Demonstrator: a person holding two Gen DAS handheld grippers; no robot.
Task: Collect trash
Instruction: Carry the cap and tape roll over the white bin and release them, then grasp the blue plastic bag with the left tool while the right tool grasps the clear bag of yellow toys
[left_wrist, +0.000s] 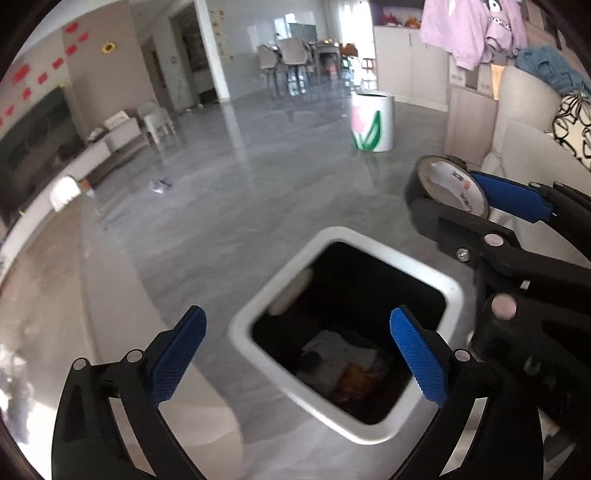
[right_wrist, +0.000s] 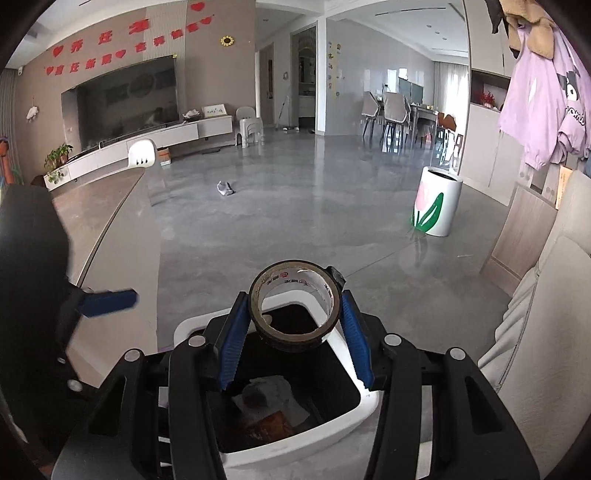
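Observation:
A white square trash bin (left_wrist: 332, 236) with a black liner stands on the grey floor below both grippers. White paper (left_wrist: 343, 354) and an orange wrapper lie inside it. My left gripper (left_wrist: 297, 317) hangs over the bin's opening, jaws wide open with nothing between them. One of its blue pads (right_wrist: 107, 299) shows at the left of the right wrist view. My right gripper (right_wrist: 293, 299) is shut on a brown roll of tape (right_wrist: 291, 338), held upright above the bin's far rim (right_wrist: 184, 328). The left wrist view shows the tape roll (left_wrist: 450, 184) at upper right.
A table top (right_wrist: 110, 221) borders the bin on the left, and a light sofa (right_wrist: 546, 295) on the right. A white round bin with a tulip (right_wrist: 437, 203) stands farther out on the floor. A grey crumpled item (right_wrist: 225, 188) lies mid-floor.

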